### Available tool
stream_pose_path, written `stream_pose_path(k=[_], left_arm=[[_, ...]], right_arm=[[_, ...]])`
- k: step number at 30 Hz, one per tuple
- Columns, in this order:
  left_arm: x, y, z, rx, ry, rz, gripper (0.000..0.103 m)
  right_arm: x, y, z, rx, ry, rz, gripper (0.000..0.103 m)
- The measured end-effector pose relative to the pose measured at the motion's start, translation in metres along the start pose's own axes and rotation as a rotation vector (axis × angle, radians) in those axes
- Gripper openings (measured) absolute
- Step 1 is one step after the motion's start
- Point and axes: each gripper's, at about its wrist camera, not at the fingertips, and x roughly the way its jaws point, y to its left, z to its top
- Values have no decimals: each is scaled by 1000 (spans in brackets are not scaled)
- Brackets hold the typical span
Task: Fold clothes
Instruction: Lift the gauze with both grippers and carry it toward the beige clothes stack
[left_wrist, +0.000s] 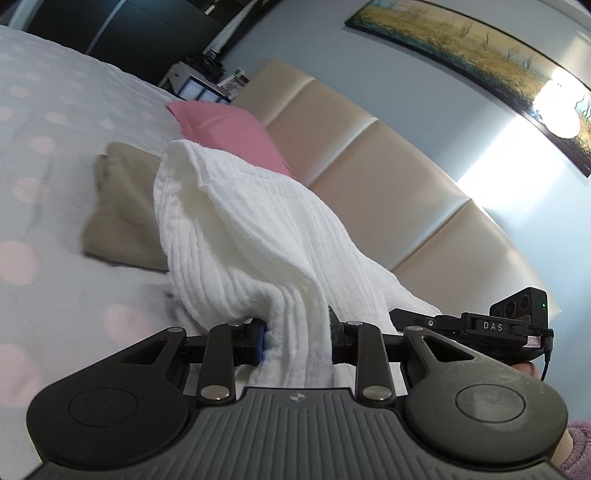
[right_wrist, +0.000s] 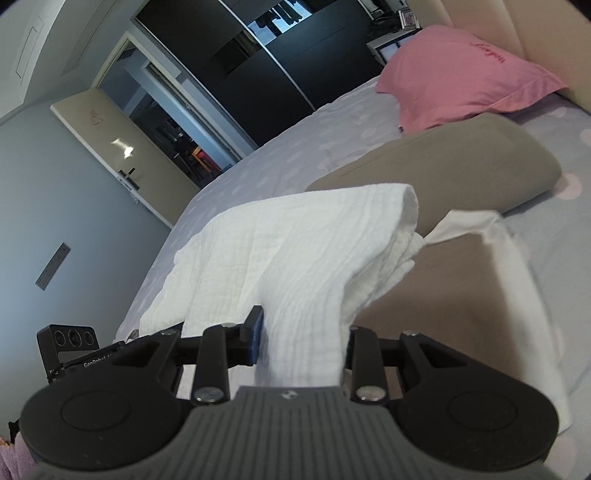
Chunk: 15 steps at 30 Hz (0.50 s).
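Observation:
A white ribbed garment (left_wrist: 236, 236) is lifted off the bed, bunched and draped between both grippers. My left gripper (left_wrist: 297, 341) is shut on one part of it, the cloth running up and away from the jaws. My right gripper (right_wrist: 303, 339) is shut on another part of the white garment (right_wrist: 295, 251), which hangs in a fold ahead. The right gripper also shows at the right edge of the left wrist view (left_wrist: 480, 326). A folded tan garment (right_wrist: 443, 162) lies on the bed behind the white one, also in the left wrist view (left_wrist: 125, 206).
The bed has a pale sheet with pink dots (left_wrist: 55, 155). A pink pillow (right_wrist: 458, 85) lies by the padded beige headboard (left_wrist: 369, 162). A tan and white cloth (right_wrist: 480, 280) lies under my right gripper. A dark wardrobe (right_wrist: 266, 74) and a doorway stand beyond the bed.

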Motion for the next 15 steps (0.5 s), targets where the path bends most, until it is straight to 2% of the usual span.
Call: stream_pose_path(k=[5,9,15], left_arm=[[47,-13,14,27,8,-29,25],[84,-12,10,36,23,-30,25],[120,5,-17,4,79,-6,25]], right_arm=[[-3,-36,36,-23,-12,-13,32],[5,-71,52,-42,-16,-3,32],[35,-119,48,-54,78,1,32]])
